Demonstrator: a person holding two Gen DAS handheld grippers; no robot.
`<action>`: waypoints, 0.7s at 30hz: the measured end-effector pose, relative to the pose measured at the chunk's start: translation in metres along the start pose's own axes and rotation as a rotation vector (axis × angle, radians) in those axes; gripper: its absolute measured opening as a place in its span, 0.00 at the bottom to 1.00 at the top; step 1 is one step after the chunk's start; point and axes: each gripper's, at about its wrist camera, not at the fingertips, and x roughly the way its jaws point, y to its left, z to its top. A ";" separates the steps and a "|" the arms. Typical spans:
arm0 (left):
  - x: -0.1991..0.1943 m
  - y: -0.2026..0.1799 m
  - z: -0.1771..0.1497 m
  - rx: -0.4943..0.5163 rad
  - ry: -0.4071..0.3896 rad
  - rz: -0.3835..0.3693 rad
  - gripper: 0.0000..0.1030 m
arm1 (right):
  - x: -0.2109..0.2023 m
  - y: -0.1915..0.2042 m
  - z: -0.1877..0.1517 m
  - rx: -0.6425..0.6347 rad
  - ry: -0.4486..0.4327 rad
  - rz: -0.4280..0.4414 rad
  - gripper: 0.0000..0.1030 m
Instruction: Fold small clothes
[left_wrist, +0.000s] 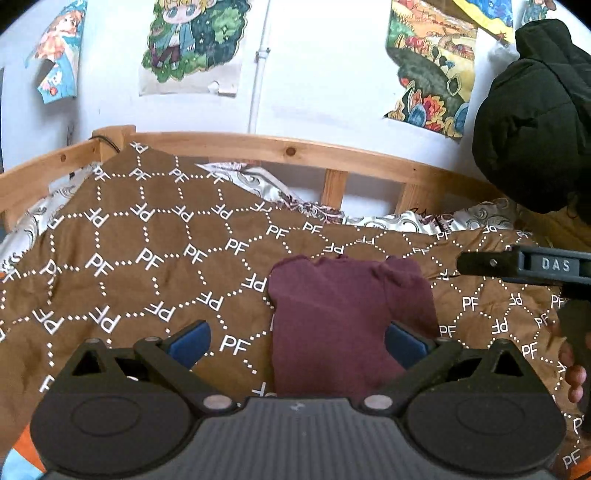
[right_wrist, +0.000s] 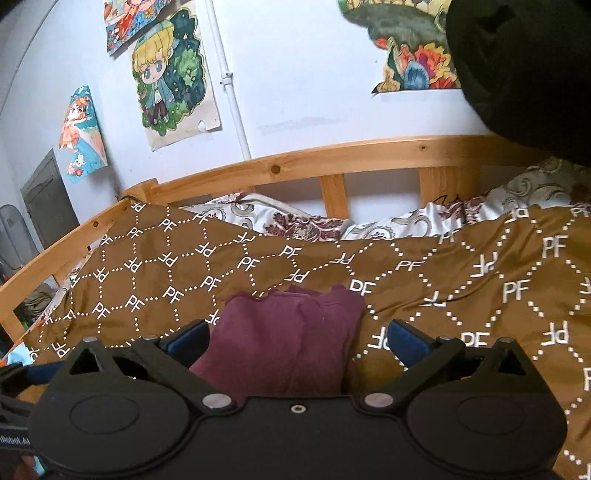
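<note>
**Maroon garment on bed, both tools spread wide**

Bed (left_wrist: 236, 146) with a pine rail fills both views; we note it stands against a white wall carrying cartoon posters (left_wrist: 192, 37). Over the bed lies a brown cover (left_wrist: 122, 236) printed with white "PF" marks and dotted hexagons, and a floral sheet (right_wrist: 303, 221) shows beyond its far edge. A black padded jacket (left_wrist: 535, 118) hangs at upper right.

On the brown cover we see the maroon garment (left_wrist: 343, 317), lying in a compact, roughly rectangular shape with a ruffled far edge.

Left tool (left_wrist: 299, 341): blue pads spread wide, nothing between them gripped; the garment lies under its right half, covering part of the right pad. Right tool (right_wrist: 299, 339): likewise wide, holding nothing, with the garment (right_wrist: 288, 339) between the pads and nearer the left one. From the left wrist view, we see the right tool (left_wrist: 524, 264) just beside the garment's right edge.
</note>
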 end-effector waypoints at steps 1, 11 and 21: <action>-0.002 0.001 0.000 0.000 -0.005 0.003 0.99 | -0.004 0.000 -0.002 -0.005 -0.004 -0.007 0.99; -0.024 0.010 -0.008 0.014 -0.056 0.033 1.00 | -0.055 0.004 -0.018 -0.061 -0.150 -0.094 0.99; -0.049 0.010 -0.038 -0.015 -0.074 0.053 1.00 | -0.110 0.026 -0.056 -0.095 -0.238 -0.107 0.99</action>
